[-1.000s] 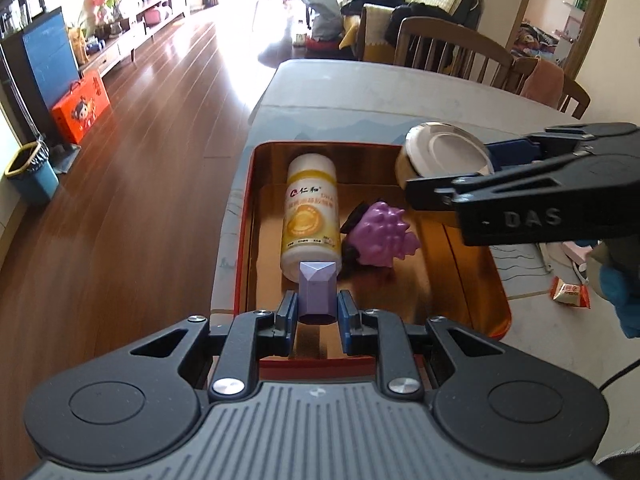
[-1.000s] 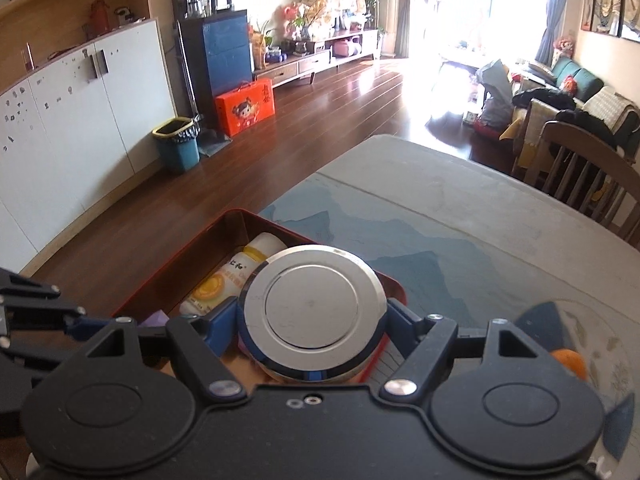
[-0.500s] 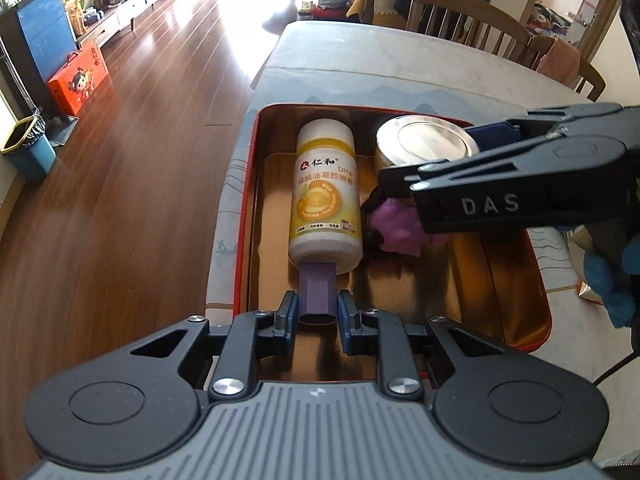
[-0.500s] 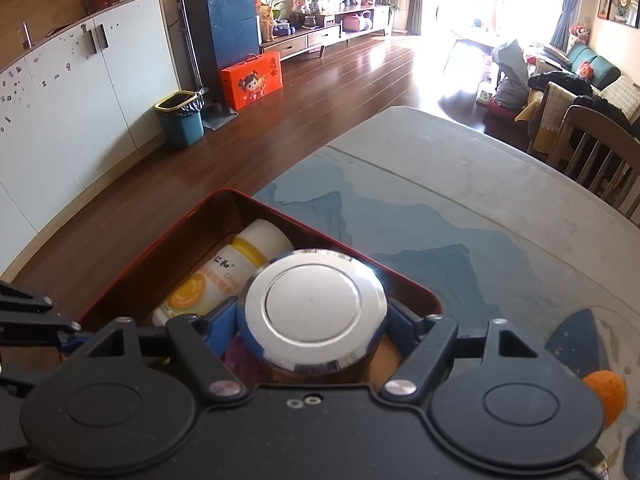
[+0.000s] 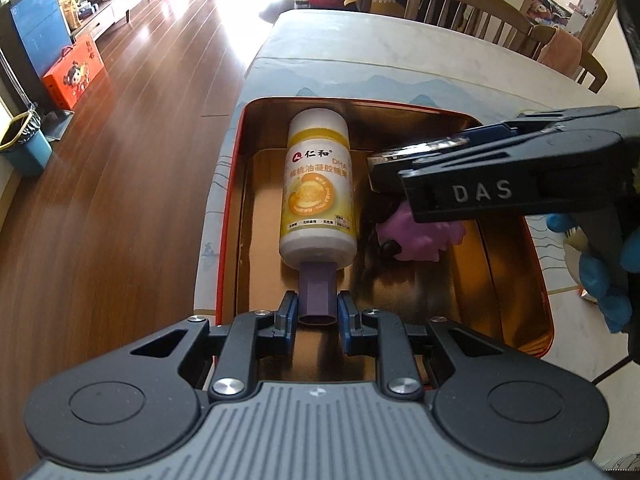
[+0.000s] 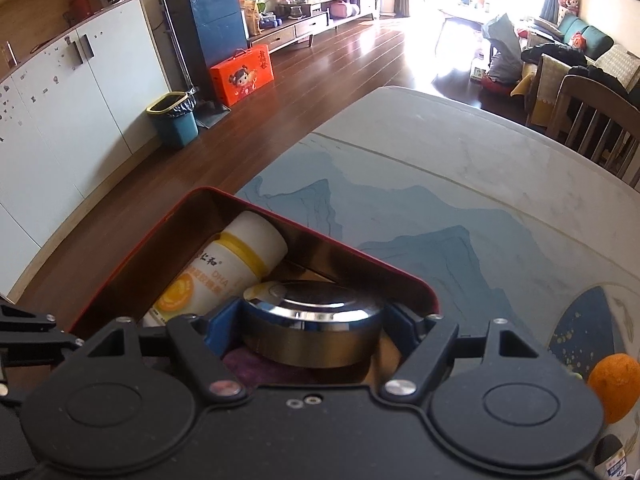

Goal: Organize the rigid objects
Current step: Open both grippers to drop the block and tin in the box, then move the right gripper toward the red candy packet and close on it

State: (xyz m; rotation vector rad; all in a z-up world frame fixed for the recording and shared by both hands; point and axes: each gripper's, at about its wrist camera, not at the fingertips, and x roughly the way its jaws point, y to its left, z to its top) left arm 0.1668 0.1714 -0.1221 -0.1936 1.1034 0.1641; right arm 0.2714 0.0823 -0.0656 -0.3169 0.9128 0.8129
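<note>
A red-rimmed gold tin box (image 5: pixel 548 324) sits at the table's left edge. In it lie a white and yellow bottle (image 5: pixel 320 192) and a purple spiky toy (image 5: pixel 420 240). My left gripper (image 5: pixel 318 312) is shut on a small purple block (image 5: pixel 318 290), low in the box's near end, touching the bottle's base. My right gripper (image 6: pixel 312 320) is shut on a round tin with a silver lid (image 6: pixel 312 316), held low inside the box (image 6: pixel 332 248) beside the bottle (image 6: pixel 228 272), over the purple toy (image 6: pixel 256 364). It also shows in the left wrist view (image 5: pixel 480 184).
The table (image 6: pixel 460 200) carries a blue mountain print. An orange (image 6: pixel 614 384) lies on a dark patterned plate at the right. Wooden chairs (image 5: pixel 472 12) stand at the far side. Wood floor (image 5: pixel 120 160) drops off left of the box.
Both grippers have lowered into the box. The purple block went down to the bottle's base. The silver-lidded tin sank from above the rim to inside the box, over the toy.
</note>
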